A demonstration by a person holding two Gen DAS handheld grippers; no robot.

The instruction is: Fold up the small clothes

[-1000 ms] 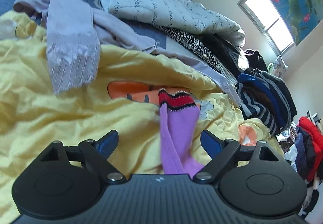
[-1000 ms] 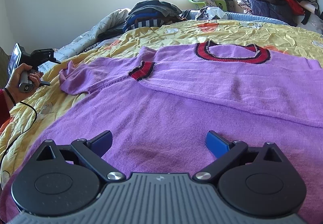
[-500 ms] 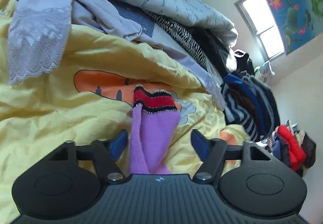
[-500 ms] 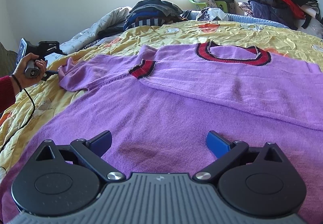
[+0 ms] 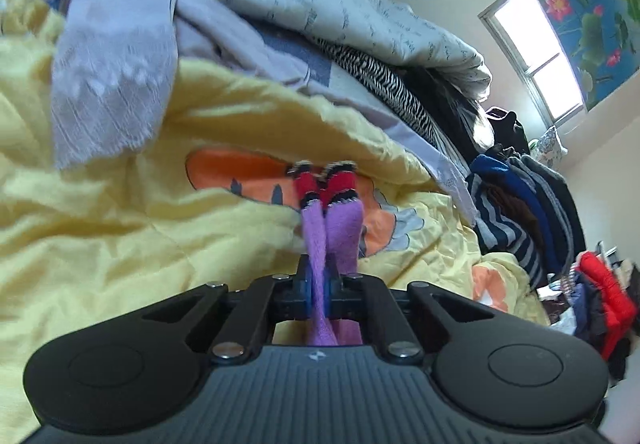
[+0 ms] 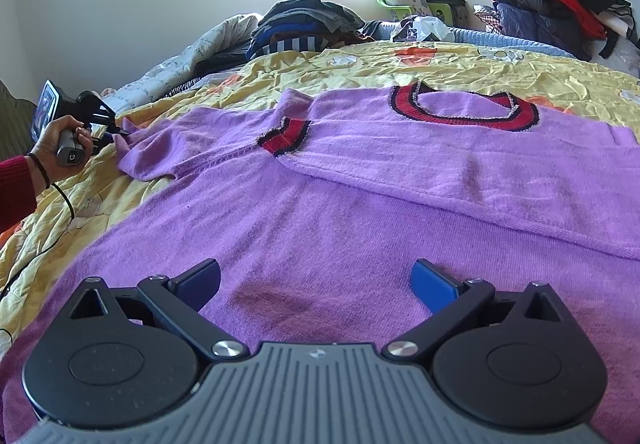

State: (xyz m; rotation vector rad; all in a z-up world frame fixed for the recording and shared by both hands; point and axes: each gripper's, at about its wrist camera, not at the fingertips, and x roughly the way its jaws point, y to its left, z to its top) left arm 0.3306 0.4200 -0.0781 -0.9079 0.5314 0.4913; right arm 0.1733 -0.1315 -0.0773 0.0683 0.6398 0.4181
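Left wrist view: the left gripper (image 5: pixel 318 290) is pinched tight on the purple sleeve (image 5: pixel 332 240), cuff bunched ahead. Lift low and carry it across the sweater (image 6: pixel 320 212) spread on the yellow quilt (image 6: pixel 460 64) — the right gripper (image 6: pixel 316 280), fingers spread wide, should pin the body.

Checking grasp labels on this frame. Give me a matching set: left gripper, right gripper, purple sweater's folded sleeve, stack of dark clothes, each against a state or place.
Things:
1. left gripper
2. right gripper
3. purple knit sweater's folded sleeve with red cuff
4. stack of dark folded clothes

States/places:
A. jaws apart over the sweater body
B. lying across the chest
C. jaws closed on the other purple sleeve
D. far end of the yellow quilt, below the window

Pairs: 1-C, 2-A, 3-B, 4-D
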